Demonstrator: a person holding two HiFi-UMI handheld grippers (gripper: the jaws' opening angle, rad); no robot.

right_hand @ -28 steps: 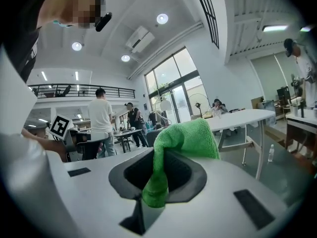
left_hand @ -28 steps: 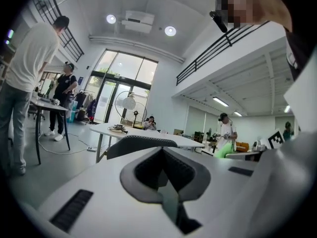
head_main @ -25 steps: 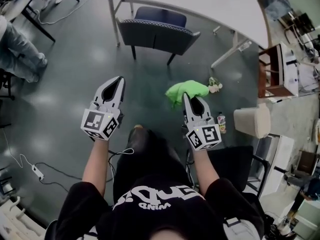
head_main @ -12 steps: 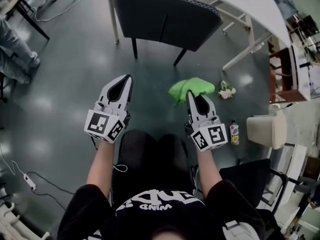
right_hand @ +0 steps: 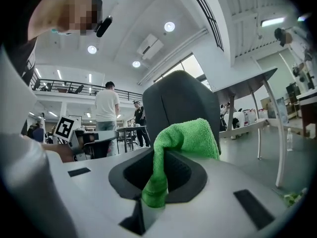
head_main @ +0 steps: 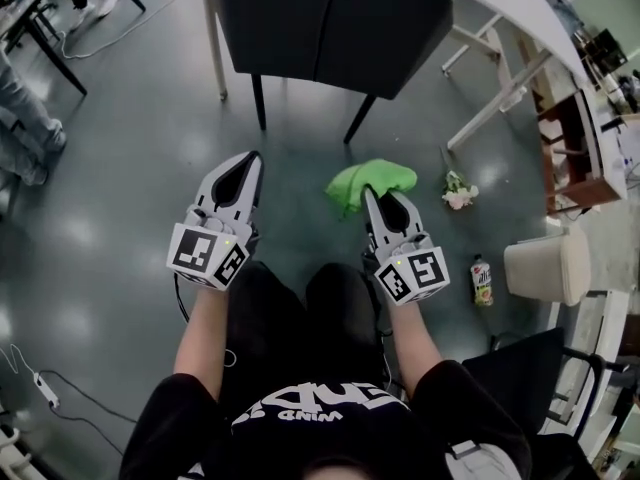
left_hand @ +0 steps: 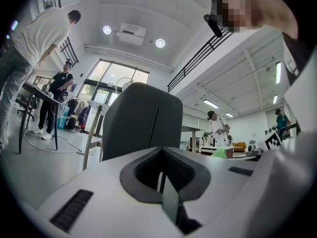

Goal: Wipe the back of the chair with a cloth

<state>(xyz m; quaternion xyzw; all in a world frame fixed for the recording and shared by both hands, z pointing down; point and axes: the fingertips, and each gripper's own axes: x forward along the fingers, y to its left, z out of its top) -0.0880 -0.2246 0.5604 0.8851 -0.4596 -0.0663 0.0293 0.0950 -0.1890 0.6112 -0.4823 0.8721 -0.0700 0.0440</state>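
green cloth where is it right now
In the head view the green cloth is pinched in the right gripper, right of centre, just short of the dark chair; the left gripper beside it is shut and empty.

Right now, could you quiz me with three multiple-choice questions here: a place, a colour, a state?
1. Where is the chair? A) straight ahead, beyond the cloth; B) tipped on its side; C) upside down.
2. What colour is the cloth? A) white; B) green; C) red.
3. How is the left gripper? A) wide open; B) closed on the cloth; C) closed and empty.
Answers: 1 A, the head view shows it upright ahead; 2 B, it is bright green; 3 C, its own view shows jaws together with nothing between.
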